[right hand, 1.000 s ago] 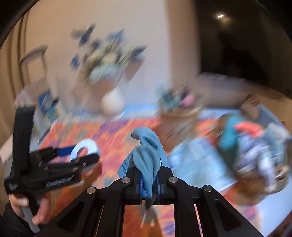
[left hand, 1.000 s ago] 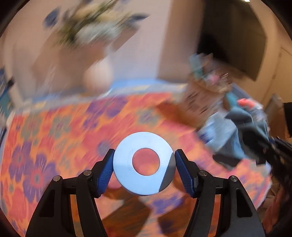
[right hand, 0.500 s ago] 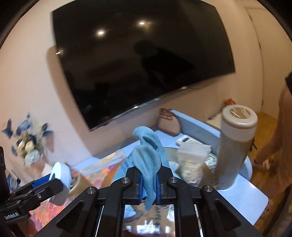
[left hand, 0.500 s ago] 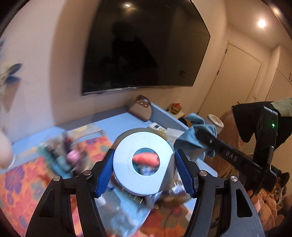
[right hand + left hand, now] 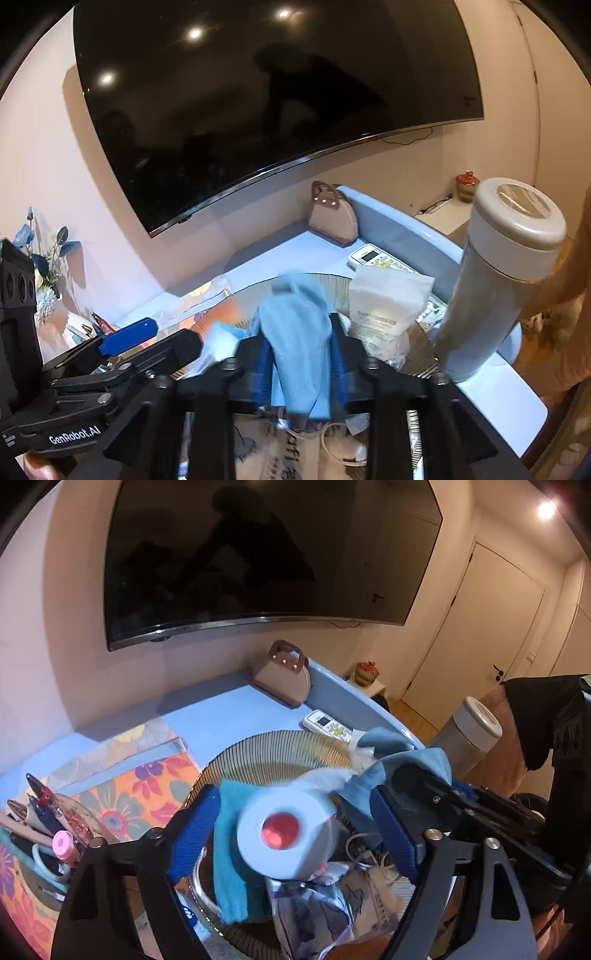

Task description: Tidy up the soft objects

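My left gripper (image 5: 295,827) is open over a wire basket (image 5: 273,749). A white tape roll (image 5: 286,836) sits loose between its spread blue pads (image 5: 195,827), above a teal cloth (image 5: 232,871) in the basket. My right gripper (image 5: 301,363) stands just right of it with its jaws parted around a light blue cloth (image 5: 295,332), which looks blurred; the same cloth (image 5: 402,760) drapes over that gripper in the left wrist view. The left gripper shows at the left of the right wrist view (image 5: 125,339).
The basket also holds a clear plastic bag (image 5: 332,904) and a white packet (image 5: 388,306). A grey thermos (image 5: 498,280) stands at the basket's right. A remote (image 5: 327,725) and small handbag (image 5: 284,679) lie behind. A pen holder (image 5: 40,834) is at left on the floral mat (image 5: 144,786).
Both grippers swung from the floral mat to over the basket. The left jaws spread wide and let go of the tape roll. The right jaws parted around the blue cloth.
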The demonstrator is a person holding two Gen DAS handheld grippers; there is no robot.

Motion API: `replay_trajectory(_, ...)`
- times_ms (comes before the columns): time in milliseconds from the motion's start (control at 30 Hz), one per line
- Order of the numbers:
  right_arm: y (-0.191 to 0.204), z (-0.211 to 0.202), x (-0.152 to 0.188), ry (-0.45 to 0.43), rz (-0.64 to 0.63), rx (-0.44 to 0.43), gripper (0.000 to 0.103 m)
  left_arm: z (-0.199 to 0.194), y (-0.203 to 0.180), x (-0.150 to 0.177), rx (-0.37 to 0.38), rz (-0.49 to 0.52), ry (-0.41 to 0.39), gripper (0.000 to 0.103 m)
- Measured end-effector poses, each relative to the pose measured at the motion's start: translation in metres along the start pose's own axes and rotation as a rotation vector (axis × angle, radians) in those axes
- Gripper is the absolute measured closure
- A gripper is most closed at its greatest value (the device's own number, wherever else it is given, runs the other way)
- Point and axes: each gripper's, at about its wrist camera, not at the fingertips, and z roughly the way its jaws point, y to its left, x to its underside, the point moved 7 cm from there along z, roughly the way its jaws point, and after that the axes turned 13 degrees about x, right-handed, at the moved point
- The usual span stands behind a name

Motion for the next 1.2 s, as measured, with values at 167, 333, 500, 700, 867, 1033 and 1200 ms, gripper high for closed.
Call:
replay_trajectory(167,-0.020,-0.022,0.002,-0.060,0.058,-0.011,0.046,-0.023,0.002,0.006,0.029,-0.010,-0.013,0.020)
replay_trajectory(333,-0.023,-0.041,0.010,-0.051,0.101,-0.042,0.046,-0.060,-0.007,0.016,0.026,0.029,-0.033,0.020)
replay_trajectory(500,0.008,-0.065,0.024,-0.056,0.057,-0.098,0.046,-0.113,-0.010,0.024,-0.034,0.071,-0.084,0.020)
replay_trajectory(700,0.083,-0.114,0.046,-0.098,-0.059,-0.201,0.043,-0.222,-0.002,0.039,-0.195,0.160,-0.158,0.020)
replay_trajectory(867,0.165,-0.150,0.076,-0.113,-0.171,-0.310,0.042,-0.345,0.026,0.058,-0.422,0.143,-0.261,0.013)
replay_trajectory(1033,0.256,-0.173,0.134,-0.127,-0.319,-0.397,0.032,-0.436,0.076,0.105,-0.571,0.003,-0.352,0.011)
replay_trajectory(1200,0.324,-0.167,0.190,-0.100,-0.435,-0.420,0.025,-0.444,0.137,0.160,-0.637,-0.142,-0.367,0.002)
